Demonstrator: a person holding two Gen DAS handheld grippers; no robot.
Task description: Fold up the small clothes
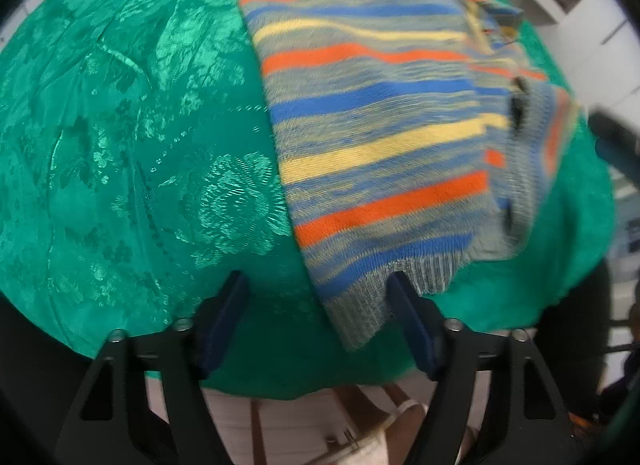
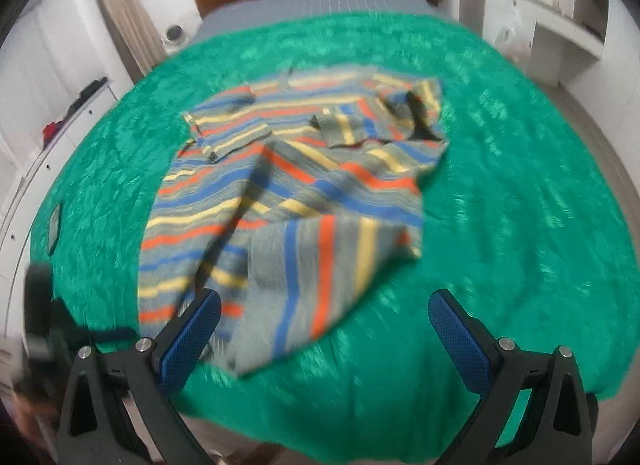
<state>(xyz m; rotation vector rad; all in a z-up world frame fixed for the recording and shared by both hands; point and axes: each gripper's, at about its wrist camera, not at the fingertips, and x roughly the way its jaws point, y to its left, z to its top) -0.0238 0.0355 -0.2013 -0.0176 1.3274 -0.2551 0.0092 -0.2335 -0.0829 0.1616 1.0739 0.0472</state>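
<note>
- Although the striped sweater (image 2: 288,193) lies on the green bedspread (image 2: 520,225) near the foot of the bed, it is only partly folded; both sleeves are turned in over the chest and the right-hand lower corner is flipped across the body, its stripes running crosswise.
- Left gripper (image 1: 318,293): jaws wide and holding nothing; the ribbed hem (image 1: 400,293) lies just beside the right-hand jaw, and whether they touch cannot be told.
- Right gripper (image 2: 324,321): jaws wide and empty, hovering over the near edge of the flipped corner; the view is blurred, so fine detail is unreliable.
- Risk: if the left jaws close here they may catch only a sliver of hem; the knit could slip out in mid-lift and the fold collapse.
- Risk: the flipped corner lies loose and uneven; a pinch through one layer only would likely drag the upper layer off the lower and skew the fold.
- Risk: the bedspread looks smooth and glossy; a low pinch may gather it with the sweater, pulling the whole garment out of place.
- Risk: the near hem sits close to the bed edge; a pull toward the person may slide the garment off.
- Risk: the tucked sleeves are unsecured; a quick lift may throw them open.
</note>
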